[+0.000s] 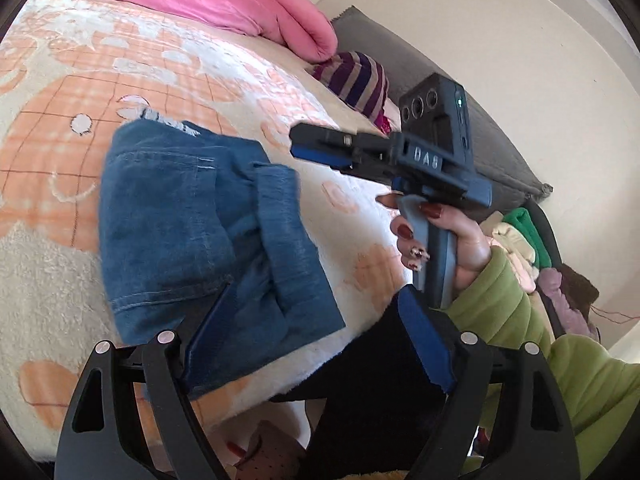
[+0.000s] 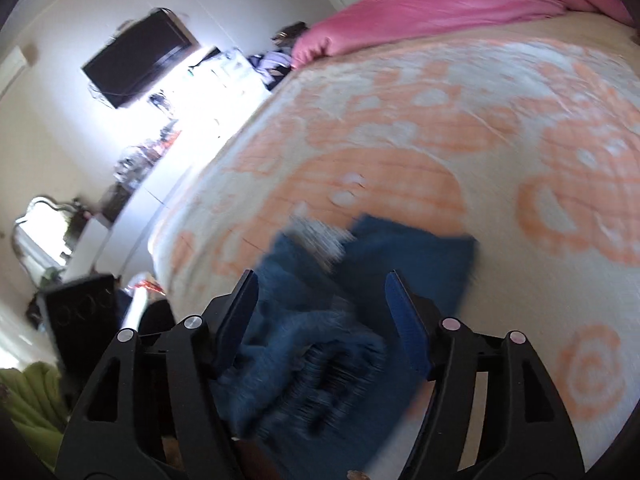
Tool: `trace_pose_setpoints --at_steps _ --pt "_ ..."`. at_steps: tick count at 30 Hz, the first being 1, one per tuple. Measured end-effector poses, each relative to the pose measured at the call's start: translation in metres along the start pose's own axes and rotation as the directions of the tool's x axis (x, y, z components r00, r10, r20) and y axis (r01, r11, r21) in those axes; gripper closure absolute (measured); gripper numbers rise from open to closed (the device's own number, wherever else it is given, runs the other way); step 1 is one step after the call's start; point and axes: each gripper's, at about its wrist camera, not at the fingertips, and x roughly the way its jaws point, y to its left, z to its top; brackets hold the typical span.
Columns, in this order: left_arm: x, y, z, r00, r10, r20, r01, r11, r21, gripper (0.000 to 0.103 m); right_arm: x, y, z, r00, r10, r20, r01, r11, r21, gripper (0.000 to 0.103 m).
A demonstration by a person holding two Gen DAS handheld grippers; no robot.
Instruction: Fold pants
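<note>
Both tongs released | left tongs [image 1: 320, 332], right tongs [image 2: 322, 320] above folded jeans [image 1: 208, 224]

Left gripper [image 1: 312, 332], lower centre of its own view, jaws spread wide, nothing between the pads. Right gripper [image 1: 316, 152], centre right of that view, gripped by a hand [image 1: 448, 240] with painted nails and a green sleeve [image 1: 520, 320]; in its own view its jaws [image 2: 324, 320] stand apart, lower centre, pressing nothing.

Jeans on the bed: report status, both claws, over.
Left claw open, empty. Right claw open, nothing pinched. Jeans folded into a bundle on the blanket. Nothing in the way.
</note>
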Motion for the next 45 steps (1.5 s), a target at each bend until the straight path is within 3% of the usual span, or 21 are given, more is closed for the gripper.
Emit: trace_pose_setpoints --at_steps 5,6,8,9,12,15,19,26,27,29,36,39,41,45 --pt "0.015 -0.001 -0.003 0.999 0.031 -0.034 -0.03 0.999 0.01 0.021 0.016 0.017 -0.012 0.998 -0.028 -0.061 0.024 0.998 -0.063 0.037" --pt "0.014 -0.001 -0.007 0.998 0.038 -0.042 -0.037 0.999 0.009 0.021 0.021 0.018 -0.013 0.995 -0.067 -0.08 0.061 0.995 -0.077 0.037" --pt "0.018 0.001 -0.016 0.997 0.049 -0.061 -0.049 0.999 0.011 0.021 0.035 0.013 -0.02 0.967 -0.217 -0.136 0.199 0.971 -0.132 0.037" --pt "0.017 0.004 -0.016 0.997 0.055 -0.063 -0.054 0.998 0.014 0.021 0.038 0.011 -0.024 0.959 -0.241 -0.149 0.221 0.965 -0.143 0.037" --pt "0.011 0.0 -0.02 0.994 0.092 -0.055 -0.09 0.995 0.042 0.021 0.032 0.006 -0.029 0.97 -0.204 -0.132 0.192 0.977 -0.092 0.037" --pt "-0.003 -0.012 -0.02 0.988 0.152 -0.016 -0.15 0.982 0.113 0.02 0.007 0.014 -0.033 0.979 -0.198 -0.045 0.192 0.975 -0.114 0.036" --pt "-0.023 -0.016 -0.011 0.965 0.26 0.039 -0.263 0.953 0.153 0.02 -0.022 0.019 -0.04 0.972 -0.23 0.044 0.234 0.967 -0.105 0.026" --pt "-0.042 -0.007 0.011 0.939 0.333 0.092 -0.343 0.929 0.141 0.02 -0.052 0.054 -0.066 0.961 -0.237 0.139 0.26 0.947 -0.186 0.017" --pt "-0.042 -0.007 0.014 0.937 0.337 0.094 -0.347 0.927 0.14 0.015 -0.056 0.062 -0.072 0.961 -0.233 0.149 0.261 0.942 -0.211 0.016" --pt "-0.042 -0.004 0.021 0.93 0.354 0.101 -0.366 0.922 0.13 0.005 -0.058 0.074 -0.078 0.964 -0.218 0.153 0.25 0.939 -0.237 0.016" --pt "-0.037 0.016 0.037 0.928 0.36 0.1 -0.37 0.922 0.112 0.005 -0.044 0.112 -0.097 0.982 -0.161 0.102 0.187 0.923 -0.336 0.017" --pt "-0.032 0.027 0.045 0.928 0.361 0.088 -0.369 0.925 0.094 0.005 -0.024 0.129 -0.107 0.988 -0.151 0.04 0.154 0.905 -0.396 0.027" --pt "-0.027 0.035 0.052 0.929 0.361 0.08 -0.367 0.927 0.078 0.005 -0.009 0.14 -0.111 0.988 -0.151 0.008 0.139 0.887 -0.44 0.029" --pt "-0.013 0.046 0.066 0.943 0.33 0.048 -0.332 0.941 0.07 0.007 0.011 0.15 -0.112 0.989 -0.148 -0.02 0.12 0.865 -0.487 0.041"
